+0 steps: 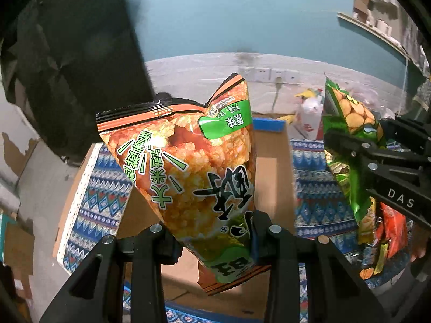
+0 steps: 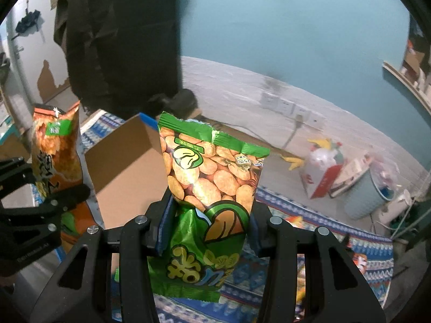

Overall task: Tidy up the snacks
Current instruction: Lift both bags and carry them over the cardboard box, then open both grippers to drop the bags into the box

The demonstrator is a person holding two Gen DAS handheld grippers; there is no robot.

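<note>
Left wrist view, left claw (image 1: 212, 242) clamping orange snack bag (image 1: 188, 167), right claw (image 2: 207, 231) gripping green snack bag (image 2: 210, 188)

The wall (image 2: 296, 21) is teal above and bare grey plaster below, with a row of white sockets (image 2: 285, 107) and a cable hanging from one. A dark garment (image 2: 121, 40) hangs at the left, beside a white surface with peeled patches showing brown (image 2: 48, 80). A wooden shelf (image 1: 371, 32) runs along the right wall. On the floor by the wall stand a pale blue bin (image 2: 363, 196) and a red and white bag (image 2: 320, 172). A blue patterned cloth (image 1: 317, 188) covers the bench, where an open cardboard box (image 2: 121, 172) sits
</note>
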